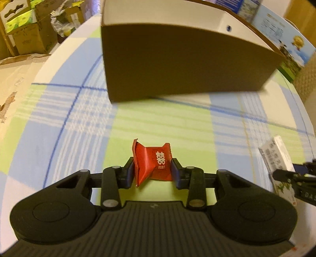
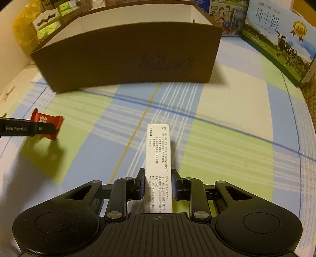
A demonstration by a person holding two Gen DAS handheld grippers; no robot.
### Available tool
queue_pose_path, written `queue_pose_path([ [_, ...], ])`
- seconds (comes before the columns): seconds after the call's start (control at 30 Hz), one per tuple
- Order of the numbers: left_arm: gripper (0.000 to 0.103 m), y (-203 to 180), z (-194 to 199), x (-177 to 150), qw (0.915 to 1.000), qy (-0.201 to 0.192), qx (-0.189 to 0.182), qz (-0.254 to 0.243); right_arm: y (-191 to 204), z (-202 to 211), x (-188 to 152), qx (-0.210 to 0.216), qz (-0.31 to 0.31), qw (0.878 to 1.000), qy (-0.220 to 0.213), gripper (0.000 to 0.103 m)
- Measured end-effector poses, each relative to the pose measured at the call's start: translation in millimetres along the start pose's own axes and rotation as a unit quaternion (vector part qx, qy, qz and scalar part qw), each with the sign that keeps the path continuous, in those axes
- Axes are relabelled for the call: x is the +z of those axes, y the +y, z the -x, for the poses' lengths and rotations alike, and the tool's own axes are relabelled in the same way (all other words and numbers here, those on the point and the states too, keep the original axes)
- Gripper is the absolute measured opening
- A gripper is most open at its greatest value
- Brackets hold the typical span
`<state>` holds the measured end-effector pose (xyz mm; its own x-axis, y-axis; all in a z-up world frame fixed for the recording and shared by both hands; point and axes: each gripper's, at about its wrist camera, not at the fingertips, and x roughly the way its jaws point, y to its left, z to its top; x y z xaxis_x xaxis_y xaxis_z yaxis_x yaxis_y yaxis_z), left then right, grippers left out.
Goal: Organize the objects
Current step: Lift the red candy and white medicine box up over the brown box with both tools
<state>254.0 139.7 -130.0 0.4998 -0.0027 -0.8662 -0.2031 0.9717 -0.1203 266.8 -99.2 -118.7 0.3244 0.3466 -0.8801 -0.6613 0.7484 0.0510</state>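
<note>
My left gripper (image 1: pixel 152 168) is shut on a red candy wrapper (image 1: pixel 153 163) with white characters, held a little above the checked tablecloth (image 1: pixel 79 118). My right gripper (image 2: pixel 157 181) is shut on a long white printed box (image 2: pixel 158 154) that sticks out forward between its fingers. Ahead of both stands a brown open-topped cardboard box (image 2: pixel 126 57) with a white inside. The right wrist view shows the red candy wrapper (image 2: pixel 49 126) at the left, behind a left finger (image 2: pixel 23 128). The white box (image 1: pixel 276 158) shows at the right edge of the left wrist view.
A milk carton case (image 2: pixel 276 39) with a cow picture stands at the back right on the table. More printed cartons (image 2: pixel 227 15) stand behind the brown box (image 1: pixel 177 65). Stacked cardboard boxes (image 1: pixel 23 35) fill the floor area at the far left, beyond the table edge.
</note>
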Motion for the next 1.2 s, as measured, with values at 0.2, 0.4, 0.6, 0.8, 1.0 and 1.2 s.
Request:
queue_pose_path([
  [0.2, 0.032, -24.2, 13.0, -22.7, 0.9982, 0.024, -0.032, -0.045, 14.6, 11.4, -17.6, 0.019, 0.012, 1.000, 0.013, 0.023],
  [0.4, 0.032, -46.5, 20.9, -40.4, 0.9946, 0.042, -0.055, -0.077, 26.2, 23.3, -34.7, 0.039, 0.019, 0.999, 0.026, 0.023],
  [0.6, 0.032, -57.2, 24.7, -49.9, 0.9920, 0.049, -0.069, -0.094, 29.2, 25.4, -43.2, 0.043, 0.017, 0.999, 0.028, 0.023],
  [0.8, 0.032, -56.9, 25.2, -47.8, 0.9928, 0.053, -0.065, -0.086, 29.7, 20.5, -41.1, 0.040, 0.011, 0.999, 0.031, 0.023],
  [1.0, 0.032, -59.4, 25.5, -48.4, 0.9934, 0.049, -0.057, -0.087, 33.6, 17.7, -39.5, 0.034, 0.026, 0.999, 0.020, 0.023],
  [1.2, 0.032, -59.6, 26.8, -50.6, 0.9940, 0.046, -0.053, -0.083, 36.7, 18.2, -40.9, 0.040, 0.038, 0.998, 0.017, 0.023],
])
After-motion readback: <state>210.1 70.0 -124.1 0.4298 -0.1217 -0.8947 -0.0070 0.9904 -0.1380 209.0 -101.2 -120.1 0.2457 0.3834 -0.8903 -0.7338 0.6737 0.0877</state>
